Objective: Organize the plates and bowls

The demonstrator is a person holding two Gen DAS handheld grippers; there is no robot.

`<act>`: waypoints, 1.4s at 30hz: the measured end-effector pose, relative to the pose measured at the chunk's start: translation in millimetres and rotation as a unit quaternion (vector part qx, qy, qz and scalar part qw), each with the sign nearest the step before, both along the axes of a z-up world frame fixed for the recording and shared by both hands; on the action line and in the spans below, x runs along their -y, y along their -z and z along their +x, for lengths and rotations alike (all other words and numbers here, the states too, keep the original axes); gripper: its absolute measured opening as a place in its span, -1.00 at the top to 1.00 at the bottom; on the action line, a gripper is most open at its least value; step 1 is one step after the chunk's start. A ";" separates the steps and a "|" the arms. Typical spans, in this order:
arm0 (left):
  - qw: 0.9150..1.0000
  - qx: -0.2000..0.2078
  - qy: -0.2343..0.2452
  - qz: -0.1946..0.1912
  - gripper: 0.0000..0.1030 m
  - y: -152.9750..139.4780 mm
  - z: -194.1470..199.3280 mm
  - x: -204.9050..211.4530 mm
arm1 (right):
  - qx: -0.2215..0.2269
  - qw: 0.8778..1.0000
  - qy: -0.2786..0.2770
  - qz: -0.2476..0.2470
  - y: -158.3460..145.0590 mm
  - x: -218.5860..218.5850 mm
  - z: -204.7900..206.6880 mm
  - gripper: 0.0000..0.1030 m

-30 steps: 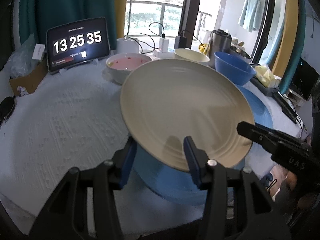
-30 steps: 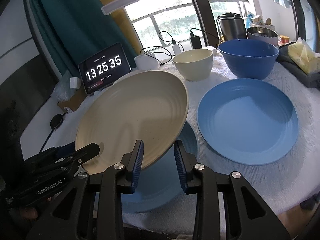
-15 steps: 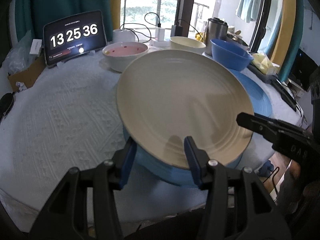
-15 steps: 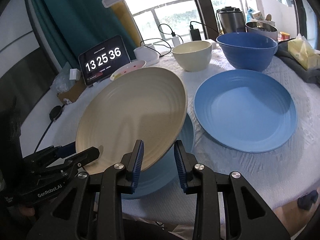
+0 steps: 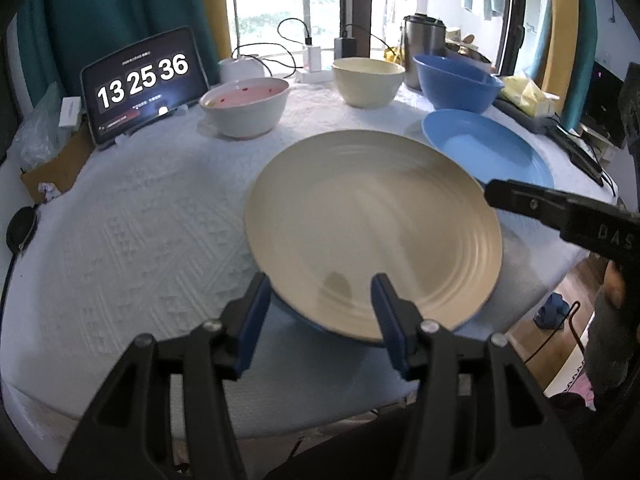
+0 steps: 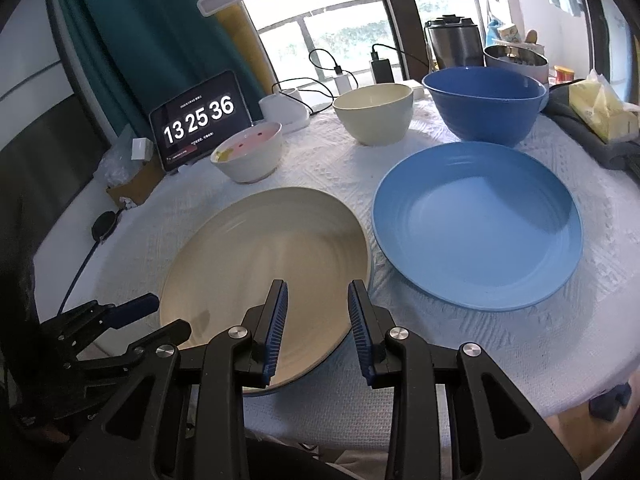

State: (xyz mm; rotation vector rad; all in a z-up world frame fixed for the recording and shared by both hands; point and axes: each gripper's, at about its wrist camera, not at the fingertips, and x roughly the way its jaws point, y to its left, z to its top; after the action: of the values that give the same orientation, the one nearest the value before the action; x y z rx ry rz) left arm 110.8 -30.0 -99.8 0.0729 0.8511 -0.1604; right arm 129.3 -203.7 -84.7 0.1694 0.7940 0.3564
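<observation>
The cream plate lies stacked on a blue plate at the bench near edge; the left gripper jaws are opening astride its rim, and the right gripper jaws stand apart, gripping nothing. Bare cloth lies open to the left, the large blue plate just beside on the right, three bowls beyond. Only the right wrist view shows the under-plate's edge clearly.

A smooth cream plate with a soft sheen and raised concentric ridges sits on a white tablecloth of rough, embossed woven fabric. Beside it, a blue plate looks glossy and smooth. The grippers are matt black plastic with ribbed blue pads and shiny metal screws. A brushed metal canister stands at the back.
</observation>
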 end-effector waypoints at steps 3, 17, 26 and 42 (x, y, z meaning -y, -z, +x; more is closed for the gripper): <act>1.000 0.004 -0.011 0.001 -0.06 -0.6 -0.3 -2.8 | -0.003 1.000 0.000 -0.001 1.5 -0.7 0.1 0.35; 0.999 0.030 -0.029 -0.017 -0.06 -10.5 2.0 -16.8 | -0.008 1.000 0.002 0.007 3.8 1.8 2.4 0.35; 0.999 0.040 -0.024 -0.021 -0.06 -16.5 5.8 -11.2 | -0.004 1.000 0.008 0.015 2.1 9.7 2.0 0.35; 0.999 0.047 0.011 -0.018 -0.06 -21.3 14.8 22.5 | -0.003 0.999 0.030 0.029 5.9 33.5 2.4 0.35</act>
State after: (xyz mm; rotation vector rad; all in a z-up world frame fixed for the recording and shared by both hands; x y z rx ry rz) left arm 125.6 -52.6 -78.5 0.0560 0.7543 -0.1912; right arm 131.8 -237.3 -90.6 0.2475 0.7824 0.3221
